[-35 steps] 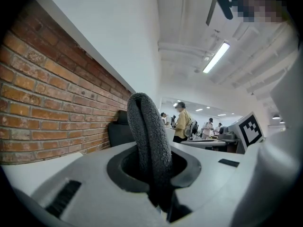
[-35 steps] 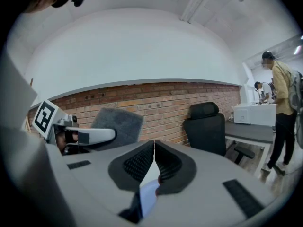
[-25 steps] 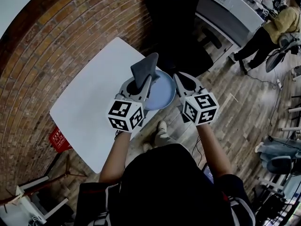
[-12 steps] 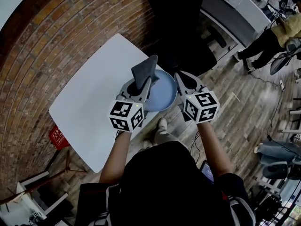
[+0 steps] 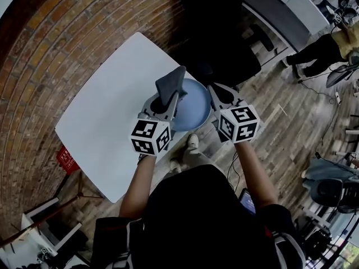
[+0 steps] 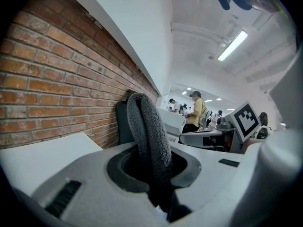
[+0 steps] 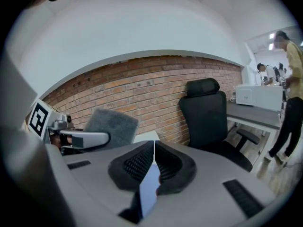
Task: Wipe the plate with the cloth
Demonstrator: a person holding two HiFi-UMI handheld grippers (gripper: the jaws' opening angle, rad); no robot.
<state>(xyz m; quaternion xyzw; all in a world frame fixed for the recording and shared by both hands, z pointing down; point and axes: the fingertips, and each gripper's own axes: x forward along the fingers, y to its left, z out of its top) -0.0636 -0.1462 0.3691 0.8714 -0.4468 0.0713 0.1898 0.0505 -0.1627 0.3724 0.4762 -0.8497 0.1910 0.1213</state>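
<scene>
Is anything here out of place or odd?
Nothing spilled or broken. The plate is clamped by its rim in the right gripper, and the cloth sticks up from the left gripper.

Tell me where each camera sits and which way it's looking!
Head view: on the person's head, looking steeply down at the table, the plate, both forearms, the left gripper and the right gripper.
Left gripper view: on the left gripper, looking along its jaws, shut on the cloth, toward a brick wall.
Right gripper view: on the right gripper, looking along its jaws, shut on the plate's edge, toward a chair.
Shared: the cloth shows in all three views.
</scene>
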